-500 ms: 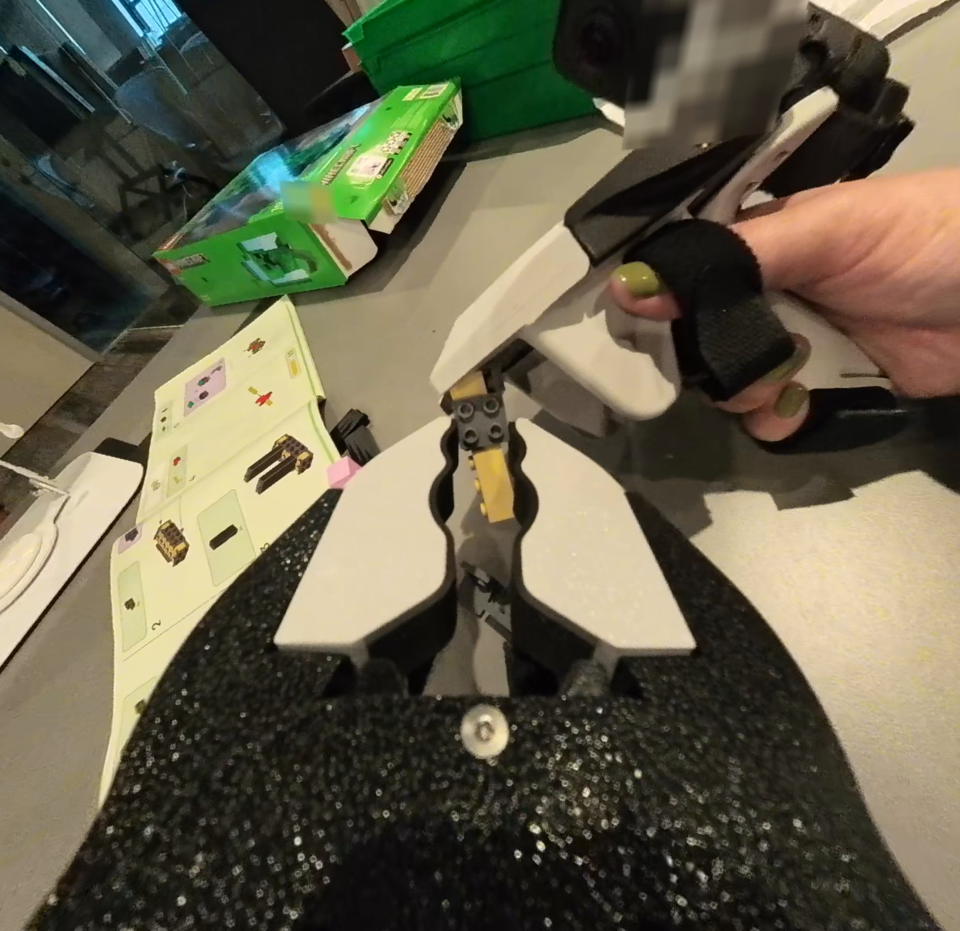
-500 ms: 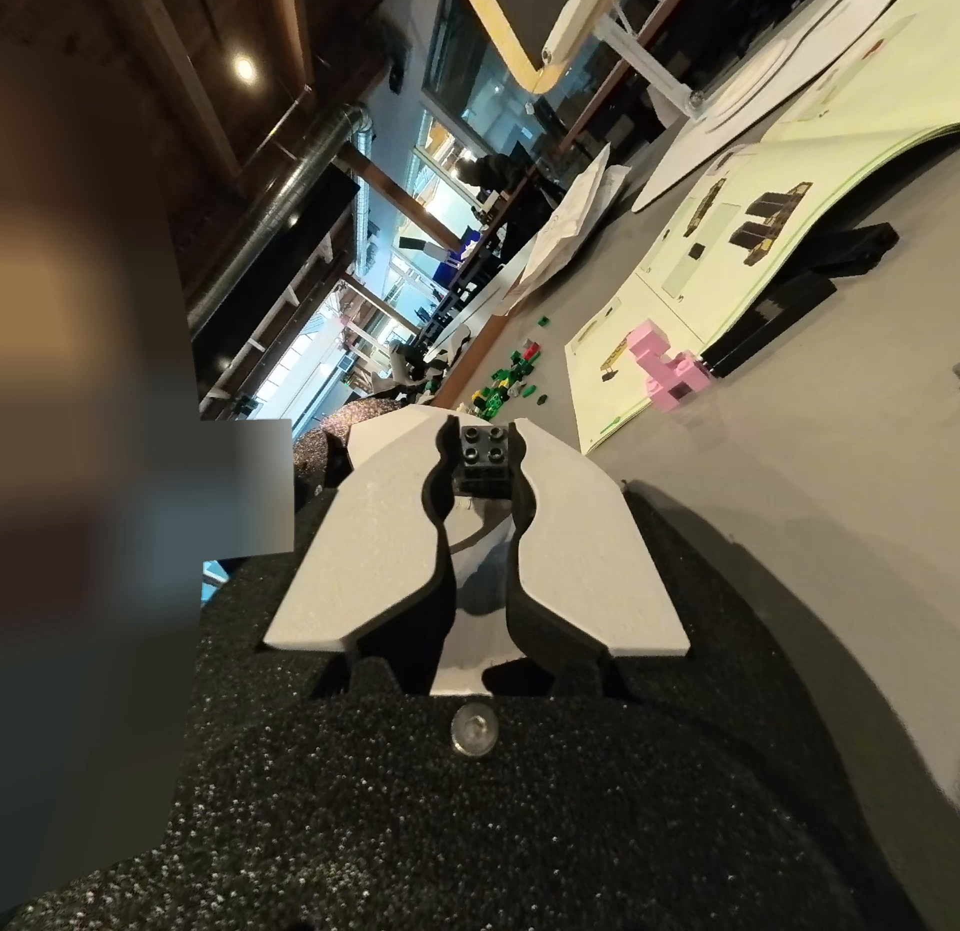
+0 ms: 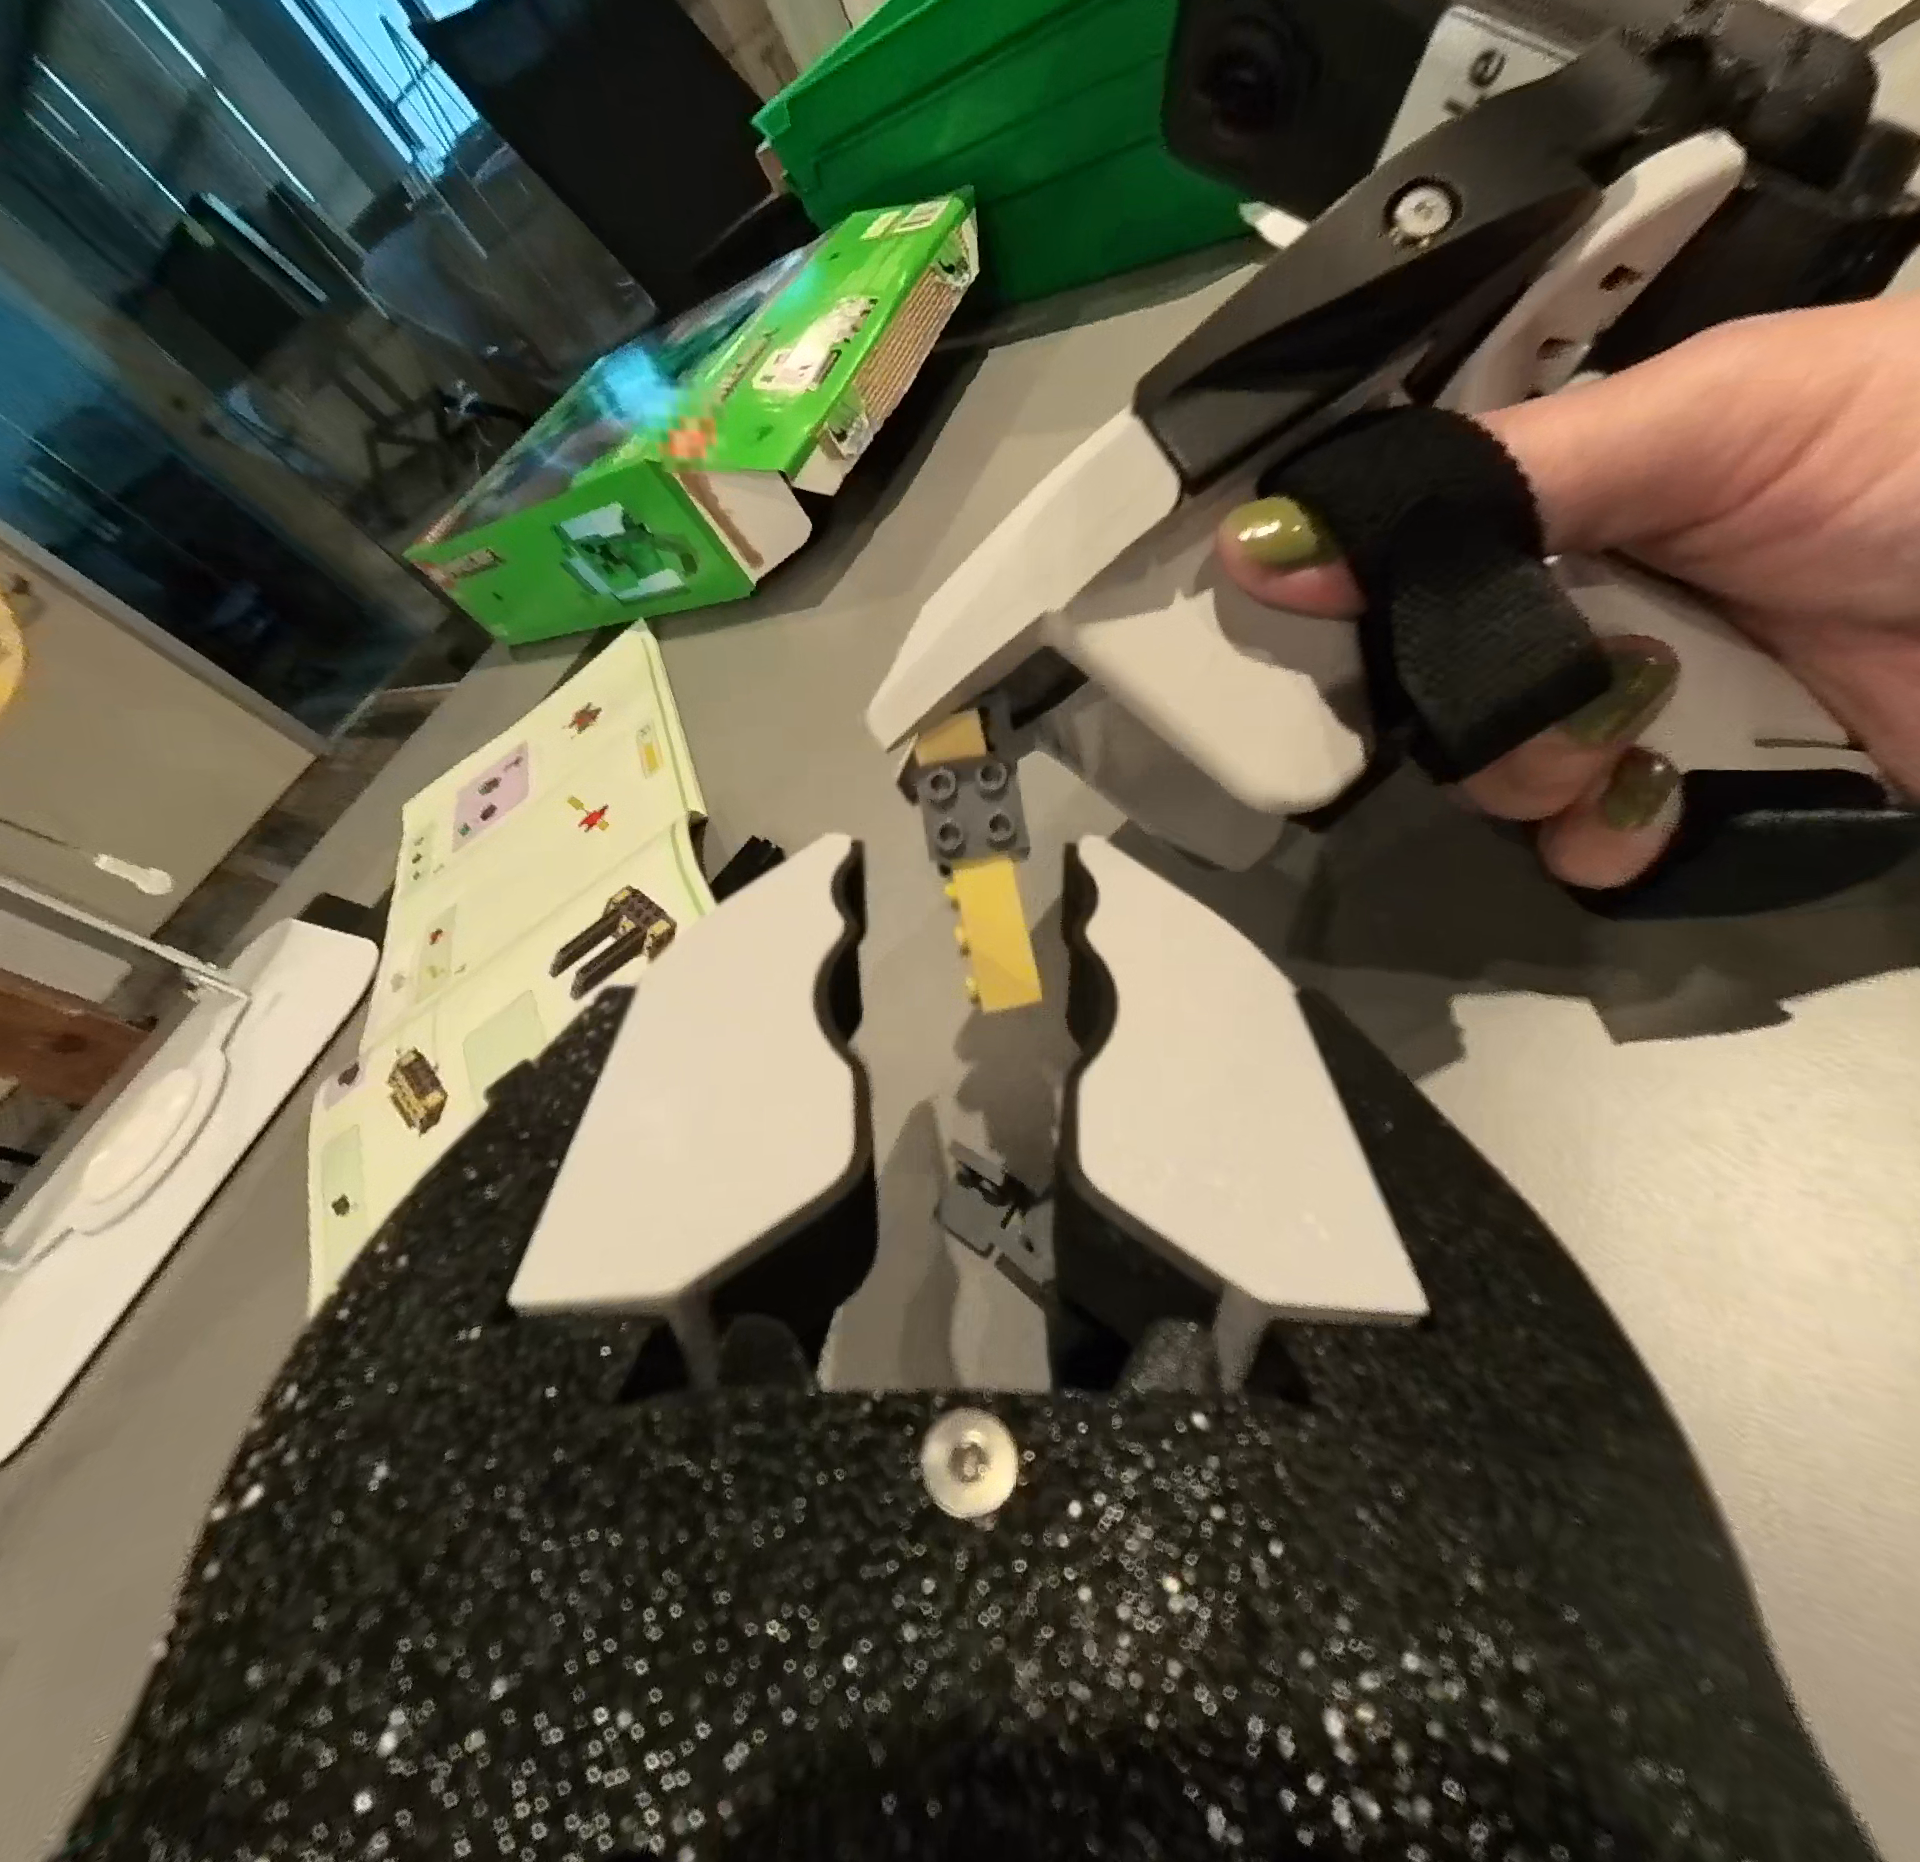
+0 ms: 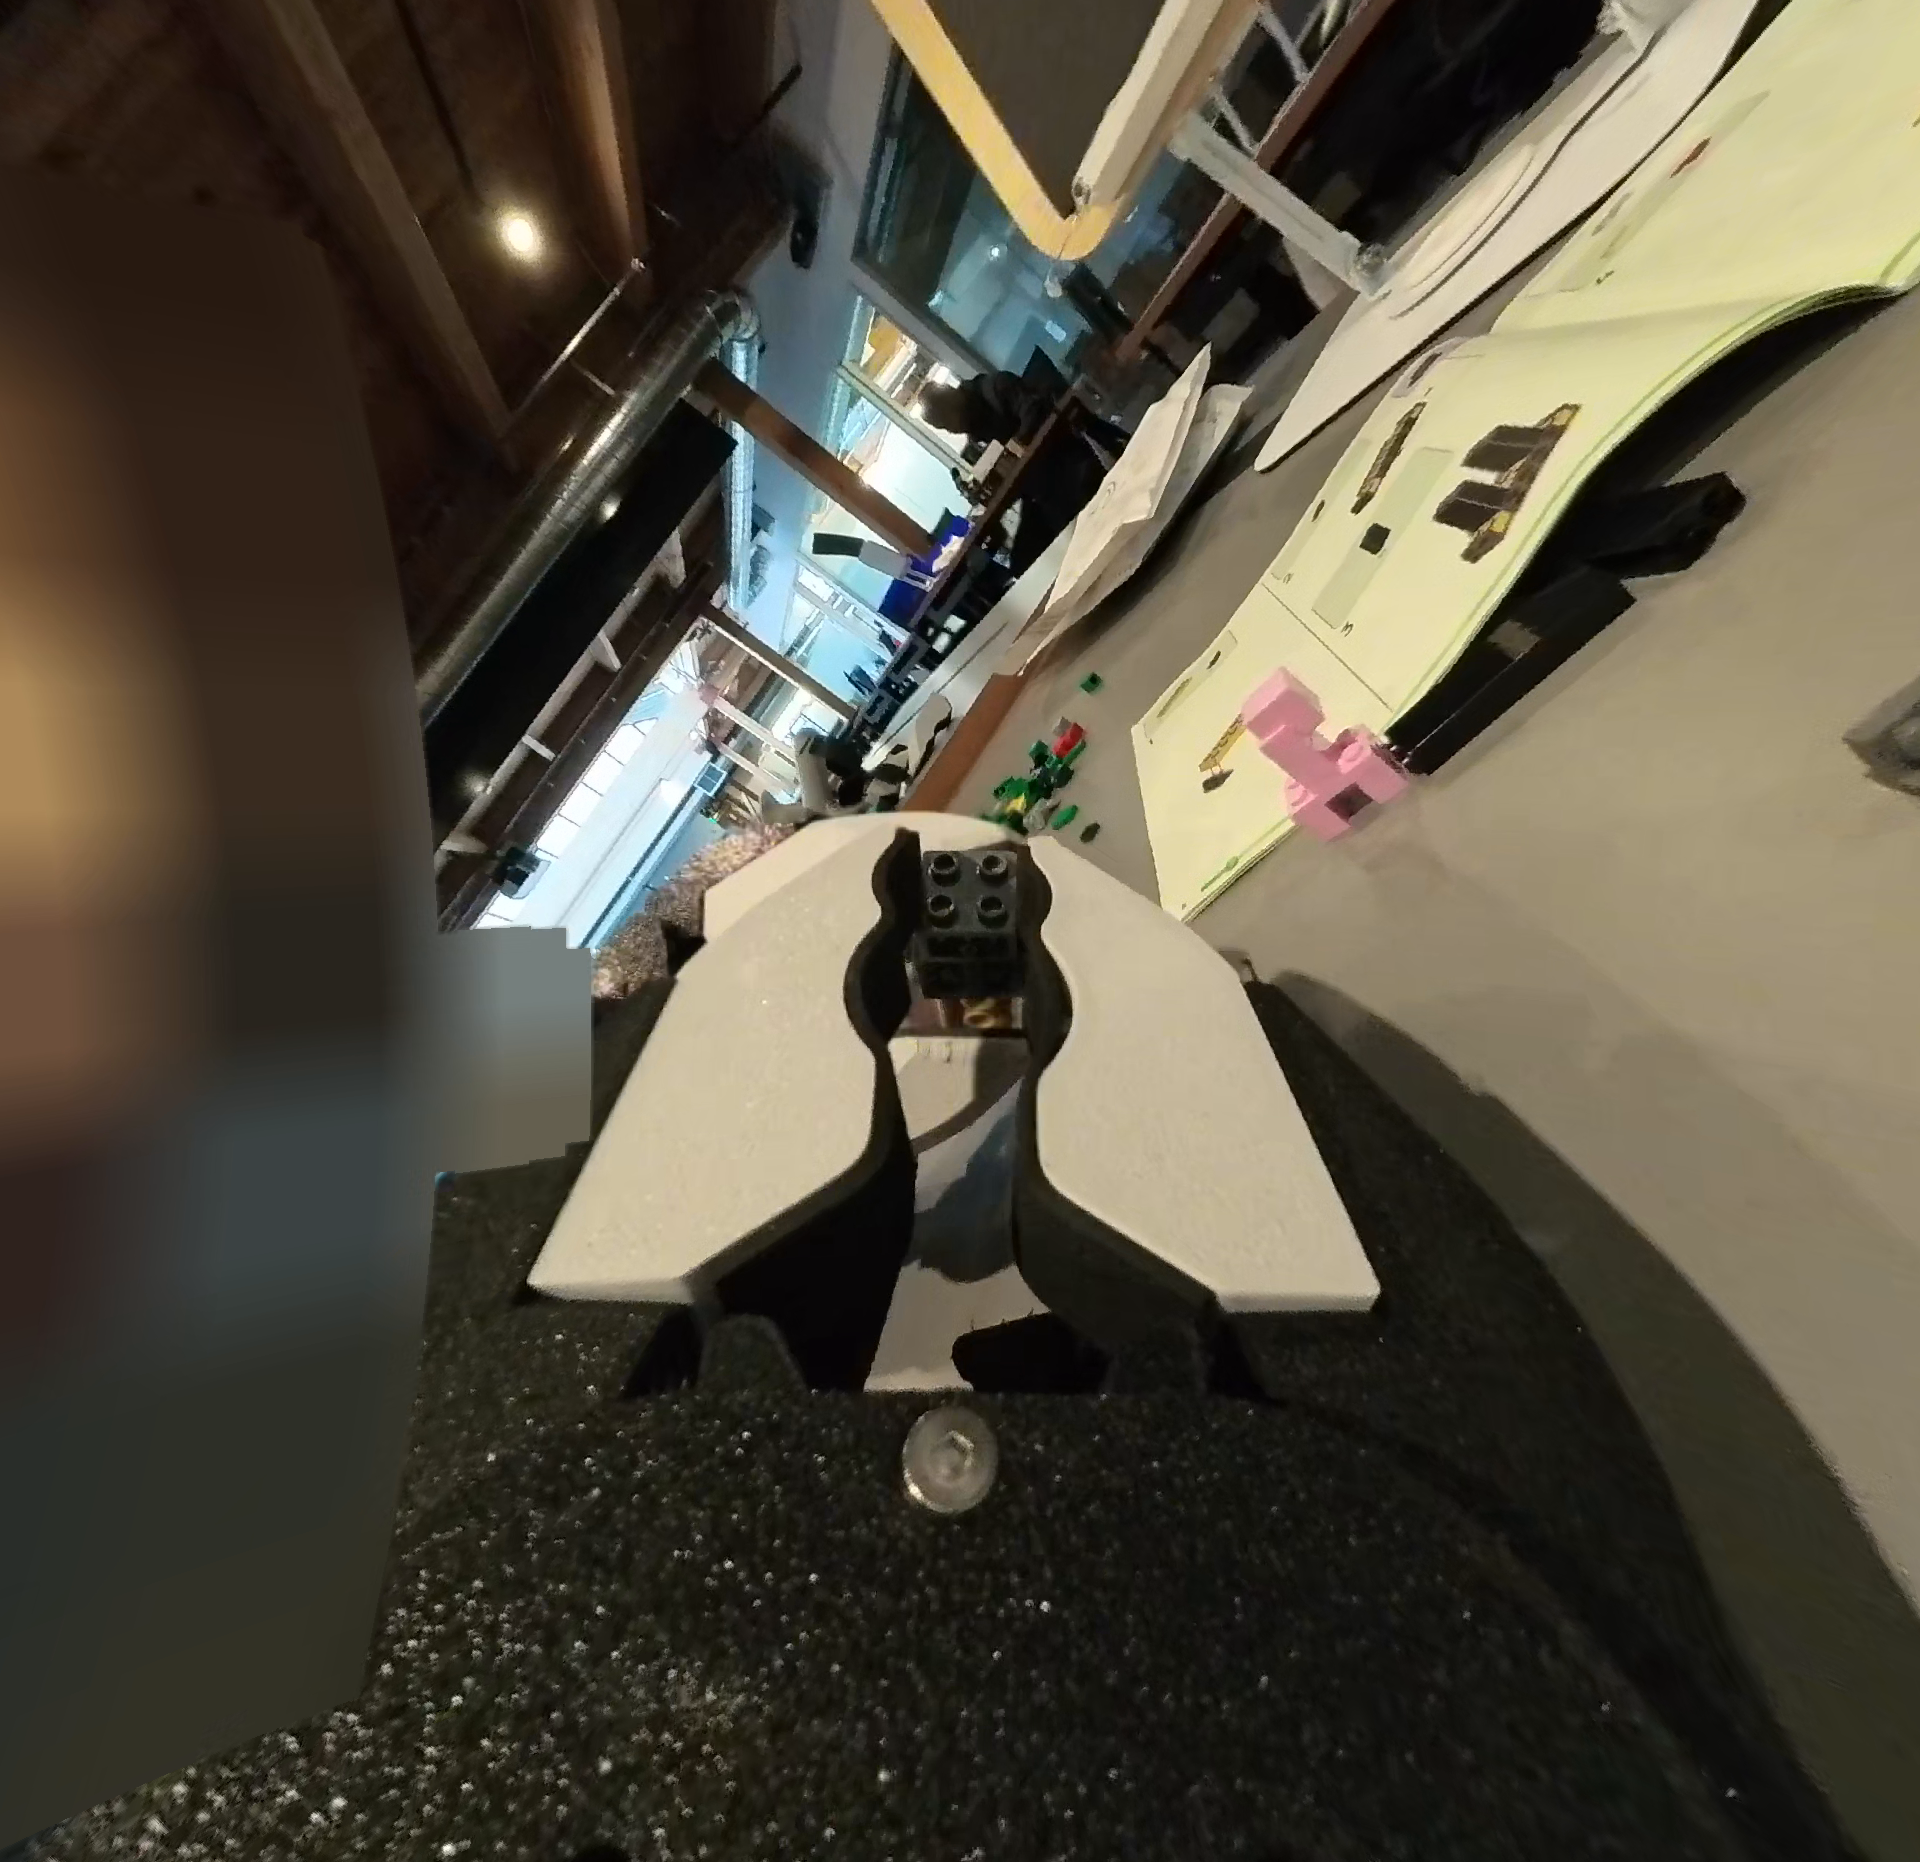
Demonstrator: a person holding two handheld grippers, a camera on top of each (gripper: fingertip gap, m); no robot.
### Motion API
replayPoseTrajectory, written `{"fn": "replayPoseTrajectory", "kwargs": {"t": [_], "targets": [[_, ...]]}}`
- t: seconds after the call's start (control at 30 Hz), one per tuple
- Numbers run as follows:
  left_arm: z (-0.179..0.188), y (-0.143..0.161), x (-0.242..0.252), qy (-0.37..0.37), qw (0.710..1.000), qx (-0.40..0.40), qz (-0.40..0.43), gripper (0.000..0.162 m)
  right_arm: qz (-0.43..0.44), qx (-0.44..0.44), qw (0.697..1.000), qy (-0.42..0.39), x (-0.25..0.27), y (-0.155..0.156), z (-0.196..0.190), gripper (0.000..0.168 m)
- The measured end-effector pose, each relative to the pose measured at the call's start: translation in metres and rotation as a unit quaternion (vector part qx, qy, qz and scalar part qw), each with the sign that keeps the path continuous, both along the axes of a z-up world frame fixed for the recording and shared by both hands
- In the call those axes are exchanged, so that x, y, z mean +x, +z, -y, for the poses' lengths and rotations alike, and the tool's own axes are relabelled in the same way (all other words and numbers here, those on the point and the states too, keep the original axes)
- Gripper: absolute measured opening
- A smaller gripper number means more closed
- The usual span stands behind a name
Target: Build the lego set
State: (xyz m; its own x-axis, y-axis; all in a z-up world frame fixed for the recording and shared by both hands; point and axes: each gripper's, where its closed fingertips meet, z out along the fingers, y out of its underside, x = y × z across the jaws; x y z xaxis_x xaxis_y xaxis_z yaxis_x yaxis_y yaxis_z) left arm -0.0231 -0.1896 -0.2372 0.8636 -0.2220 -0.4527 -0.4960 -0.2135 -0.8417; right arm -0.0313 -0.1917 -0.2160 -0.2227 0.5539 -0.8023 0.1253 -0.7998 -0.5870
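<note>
Lego assembly [image 3: 977,856] in right tongs [image 4: 966,913]; left tongs [image 3: 966,908] spread, clear.

The matt pale-grey plastic tongs [image 3: 961,939] looked finely grainy; the speckled black foam body [image 3: 935,1604] was rough; the studded dark-grey and tan plastic brick piece [image 3: 977,856] shone faintly; the smooth grey worktop [image 3: 1662,1189] stayed matt; the pale-green paper instruction booklet [image 3: 540,877] looked satiny.

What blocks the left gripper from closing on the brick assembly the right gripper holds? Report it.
Nothing visible does. The left gripper is open, and the grey and tan brick assembly, clamped in the right gripper, hangs in the gap between its fingertips, apart from both. Only bare grey table lies below.
</note>
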Motion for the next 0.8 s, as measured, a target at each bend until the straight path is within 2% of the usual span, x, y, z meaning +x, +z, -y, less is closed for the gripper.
{"fn": "replayPoseTrajectory", "kwargs": {"t": [0.2, 0.37, 0.8], "targets": [[0.0, -0.0041, -0.0029, 0.002, 1.0, -0.011, -0.005, 0.014, -0.005, -0.015, 1.0, -0.008, 0.0014, 0.0009, -0.0041, 0.016], [0.0004, -0.0029, -0.0041, 0.006, 1.0, -0.008, -0.028, 0.013, -0.005, -0.026, 1.0, -0.012, 0.0012, 0.0005, -0.0051, 0.017], [0.0011, 0.0031, -0.0051, 0.015, 1.0, -0.001, 0.016, 0.012, -0.04, -0.048, 0.995, -0.082, -0.0025, 0.0081, -0.0076, 0.017]]}}
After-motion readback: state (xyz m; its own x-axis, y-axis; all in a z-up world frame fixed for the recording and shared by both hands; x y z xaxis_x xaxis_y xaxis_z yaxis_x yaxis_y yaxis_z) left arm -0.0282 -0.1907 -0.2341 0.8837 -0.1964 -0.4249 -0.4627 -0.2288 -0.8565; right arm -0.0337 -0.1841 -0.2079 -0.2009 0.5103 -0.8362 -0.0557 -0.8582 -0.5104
